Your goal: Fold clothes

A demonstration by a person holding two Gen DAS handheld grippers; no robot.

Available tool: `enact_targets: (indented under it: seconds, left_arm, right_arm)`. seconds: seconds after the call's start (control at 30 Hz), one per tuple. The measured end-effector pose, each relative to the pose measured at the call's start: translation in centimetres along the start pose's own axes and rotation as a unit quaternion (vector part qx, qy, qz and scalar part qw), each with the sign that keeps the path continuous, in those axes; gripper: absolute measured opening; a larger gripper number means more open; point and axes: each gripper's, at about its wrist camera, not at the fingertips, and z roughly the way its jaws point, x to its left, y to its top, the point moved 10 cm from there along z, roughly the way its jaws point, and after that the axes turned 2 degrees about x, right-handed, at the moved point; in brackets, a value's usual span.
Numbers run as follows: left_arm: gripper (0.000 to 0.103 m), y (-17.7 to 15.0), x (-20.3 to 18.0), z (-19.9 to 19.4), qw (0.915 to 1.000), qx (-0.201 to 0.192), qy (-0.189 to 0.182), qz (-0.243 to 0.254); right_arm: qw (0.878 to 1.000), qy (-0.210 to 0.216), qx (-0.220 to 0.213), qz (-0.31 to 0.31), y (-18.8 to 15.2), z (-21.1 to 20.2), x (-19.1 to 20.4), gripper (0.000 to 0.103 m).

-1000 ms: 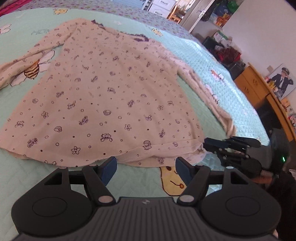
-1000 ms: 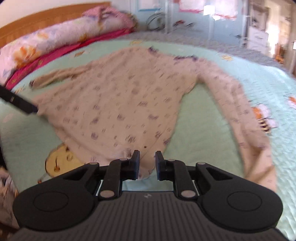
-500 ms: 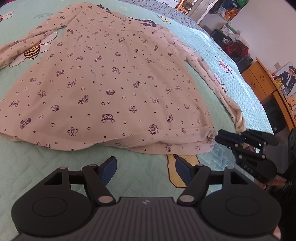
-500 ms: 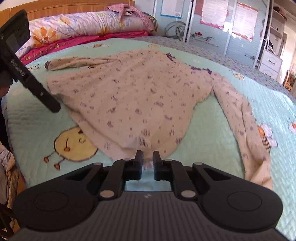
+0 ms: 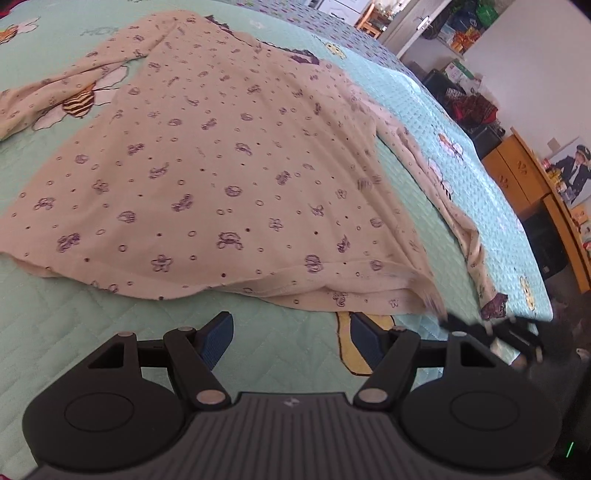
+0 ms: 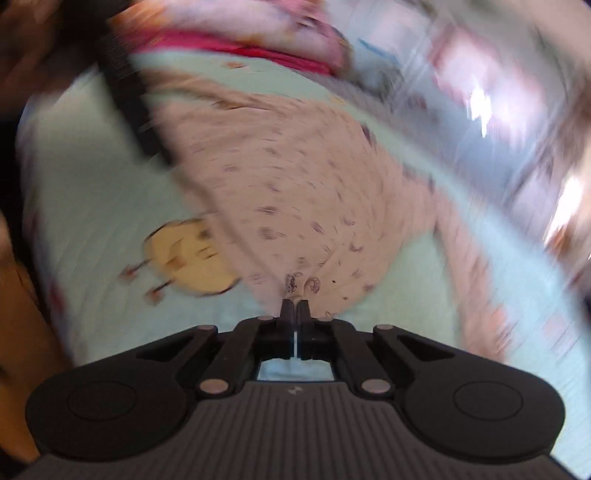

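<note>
**Nightdress corner pinched on the bed**

Nightdress (image 5: 229,155), cream with small purple prints, lies spread flat on a mint-green quilted bedspread (image 5: 74,350), its hem toward the cameras and its neckline at the far end. One long sleeve trails off to the left across a bee motif (image 5: 79,103) on the quilt; the other sleeve (image 5: 461,229) runs down along the right edge of the bed, ending in a dark purple cuff.

The left gripper (image 5: 290,336) hovers just short of the hem with its blue-padded fingers (image 5: 218,338) spread wide, nothing between them. A yellow cartoon figure (image 5: 349,347) printed on the quilt shows between hem and fingers.

The right gripper (image 6: 294,308) has its fingers pressed together on the hem's right corner, with fabric gathered at the tips. In the left wrist view it appears as a blurred dark shape at that same corner. The right wrist view is heavily smeared; a pink pillow (image 6: 258,33) sits at the head of the bed.

A wooden cabinet (image 5: 524,181) stands beside the bed.
</note>
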Motion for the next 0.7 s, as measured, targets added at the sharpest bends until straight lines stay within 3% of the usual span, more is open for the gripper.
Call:
enact_targets:
  seconds: [0.13, 0.23, 0.3, 0.4, 0.5, 0.57, 0.67, 0.7]
  left_arm:
    - [0.073, -0.1, 0.8, -0.7, 0.9999, -0.006, -0.002, -0.012]
    - [0.073, -0.3, 1.3, -1.4, 0.9997, -0.01, -0.004, -0.019]
    - [0.073, -0.5, 1.9, -1.9, 0.9996, -0.014, -0.005, -0.026]
    - [0.073, -0.6, 2.5, -2.1, 0.9991, -0.016, -0.006, -0.04]
    - [0.073, -0.7, 3.0, -2.4, 0.9987, -0.019, -0.006, -0.048]
    - [0.073, -0.7, 3.1, -2.7, 0.9986, -0.022, -0.007, -0.047]
    - [0.073, -0.6, 4.0, -3.2, 0.9985, -0.027, 0.001, -0.048]
    - [0.073, -0.4, 4.5, -3.5, 0.9983, -0.031, 0.005, -0.049]
  right_arm:
    - [0.999, -0.005, 0.021, -0.025, -0.9, -1.2, 1.3, 0.001]
    - [0.997, -0.054, 0.057, -0.025, -2.1, -1.0, -0.7, 0.002]
    - [0.996, -0.078, 0.05, 0.012, -1.3, -1.6, -2.6, 0.003]
    - [0.997, -0.053, -0.001, 0.051, 1.5, -2.8, -3.3, 0.009]
    - [0.998, -0.024, 0.002, 0.06, 3.6, -1.3, -1.9, 0.025]
    - [0.997, -0.012, 0.016, 0.069, 4.1, 0.3, -0.9, 0.028]
    - [0.997, -0.025, 0.044, 0.059, 3.9, 2.8, 0.0, 0.024]
    - [0.996, -0.029, 0.057, 0.06, 3.6, 3.5, 0.0, 0.011]
